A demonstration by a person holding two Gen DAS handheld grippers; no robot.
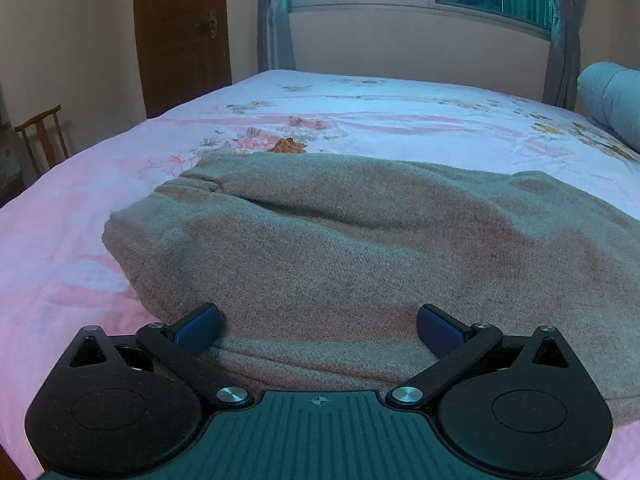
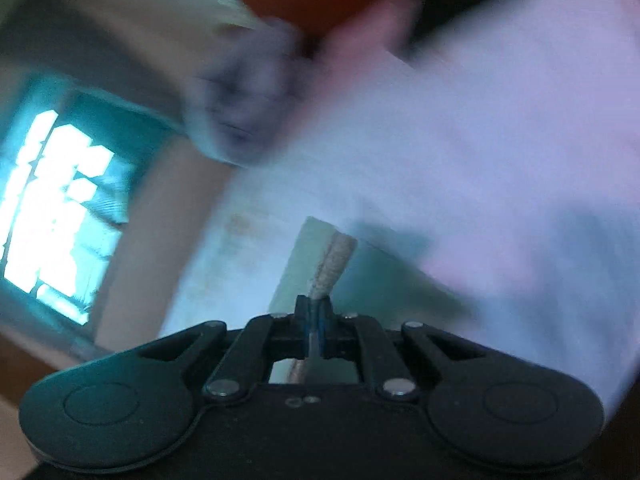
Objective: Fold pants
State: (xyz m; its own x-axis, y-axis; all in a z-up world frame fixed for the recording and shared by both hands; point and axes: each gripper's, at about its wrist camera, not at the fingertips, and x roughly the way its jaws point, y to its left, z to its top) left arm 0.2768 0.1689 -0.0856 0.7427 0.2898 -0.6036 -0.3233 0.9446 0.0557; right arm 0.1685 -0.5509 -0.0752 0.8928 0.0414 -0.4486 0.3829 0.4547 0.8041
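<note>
Closest to the left wrist camera, the left gripper [image 1: 318,330] stands wide open and grips nothing, its blue pads [image 1: 199,330] resting on the near edge of the grey-brown pants [image 1: 340,248]. Beyond it the pants lie on the floral bed sheet [image 1: 360,108]. The right gripper [image 2: 315,312] is closed on a thin fold of the pants [image 2: 334,262]; behind it everything is blurred.
</note>
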